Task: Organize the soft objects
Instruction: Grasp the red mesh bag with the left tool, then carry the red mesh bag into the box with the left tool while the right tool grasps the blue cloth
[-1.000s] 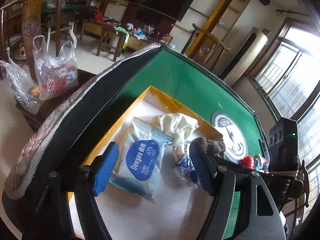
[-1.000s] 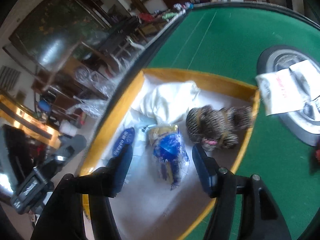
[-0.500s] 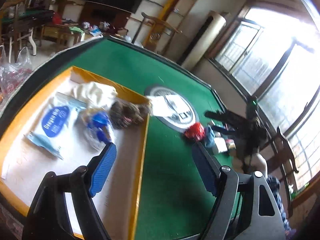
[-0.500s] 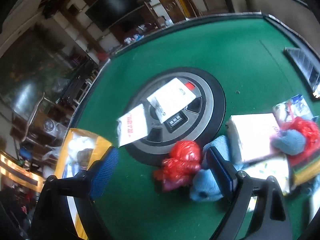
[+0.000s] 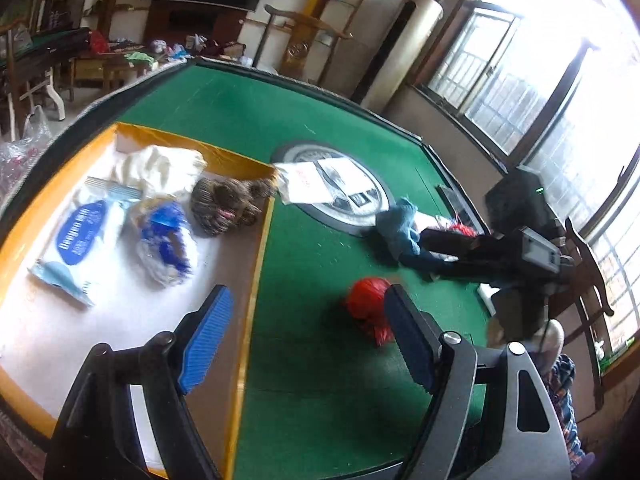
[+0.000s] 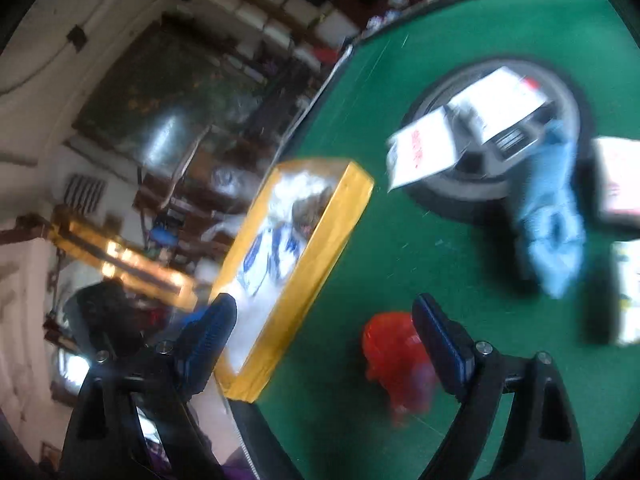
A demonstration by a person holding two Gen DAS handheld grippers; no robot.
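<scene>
My left gripper (image 5: 306, 296) is open above the right rim of the yellow box (image 5: 260, 264), nothing between its fingers. A crumpled red bag (image 5: 366, 308) lies on the green felt just left of its right finger. In the box are a wipes pack (image 5: 80, 236), a white cloth (image 5: 160, 166), a blue-white bag (image 5: 166, 240) and a brown striped plush (image 5: 226, 206). My right gripper (image 5: 420, 248) comes in from the right, in front of a light blue cloth (image 5: 398, 222). In its own blurred view the right gripper (image 6: 324, 304) is open, with the red bag (image 6: 392, 352) low beside its right finger.
White packets (image 5: 304, 182) lie on the round centre plate (image 5: 372, 216). A white pack (image 6: 620, 180) sits right of the blue cloth (image 6: 552, 216). A black device with a green light (image 5: 520, 196), a wooden chair (image 5: 588, 264) and a plaid sleeve (image 5: 564, 376) are at the right.
Both grippers swung away from over the box towards the loose items on the felt. The right jaws, half closed around the blue-white bag a second ago, now stand wide and the bag stays in the box.
</scene>
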